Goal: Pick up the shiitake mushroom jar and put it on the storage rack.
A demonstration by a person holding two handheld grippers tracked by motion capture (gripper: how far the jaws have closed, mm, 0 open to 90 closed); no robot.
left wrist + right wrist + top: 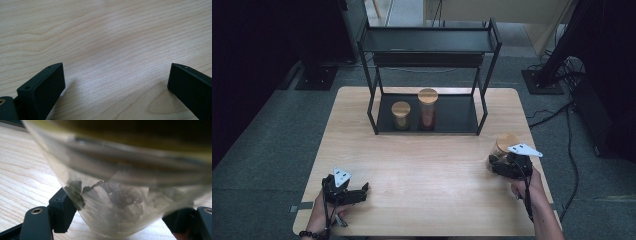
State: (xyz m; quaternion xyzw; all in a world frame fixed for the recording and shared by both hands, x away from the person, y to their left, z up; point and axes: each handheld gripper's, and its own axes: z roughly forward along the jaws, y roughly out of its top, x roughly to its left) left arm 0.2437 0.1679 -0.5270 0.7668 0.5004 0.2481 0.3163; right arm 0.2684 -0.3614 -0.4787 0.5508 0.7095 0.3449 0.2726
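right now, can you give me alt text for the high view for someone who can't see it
The right gripper is shut on a glass jar near the right edge of a wooden table. The left gripper rests open at the front left. Two wood-lidded jars stand on a black rack's bottom shelf.

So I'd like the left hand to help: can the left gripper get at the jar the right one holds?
Probably yes: the left gripper is open, and bare table lies between it and the jar in the right gripper.
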